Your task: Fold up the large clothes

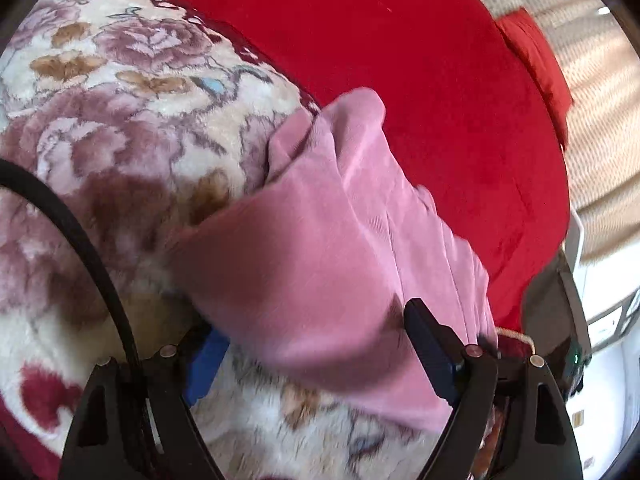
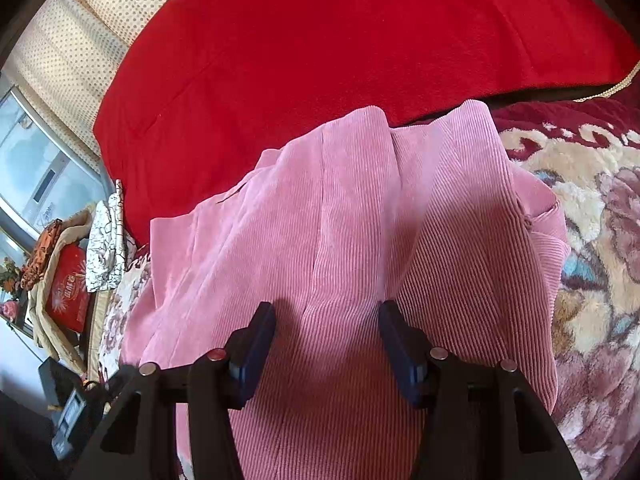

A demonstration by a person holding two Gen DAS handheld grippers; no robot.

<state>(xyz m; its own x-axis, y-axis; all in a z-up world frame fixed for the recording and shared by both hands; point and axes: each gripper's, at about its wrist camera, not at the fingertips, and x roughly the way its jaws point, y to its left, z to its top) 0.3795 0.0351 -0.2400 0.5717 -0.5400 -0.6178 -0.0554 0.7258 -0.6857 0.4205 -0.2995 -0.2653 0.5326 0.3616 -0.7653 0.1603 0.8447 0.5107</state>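
My left gripper (image 1: 320,344) fingers gaping wide, pink corduroy garment (image 1: 340,240) draping between, ungripped. My right gripper (image 2: 327,340) fingers spread, hovering over garment on floral blanket (image 2: 592,220).

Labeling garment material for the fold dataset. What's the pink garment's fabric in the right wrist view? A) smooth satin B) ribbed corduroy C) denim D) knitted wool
B: the pink ribbed corduroy garment shows fine parallel ridges running across its whole surface, clearest just ahead of the right gripper, whose fingers stand apart over it.
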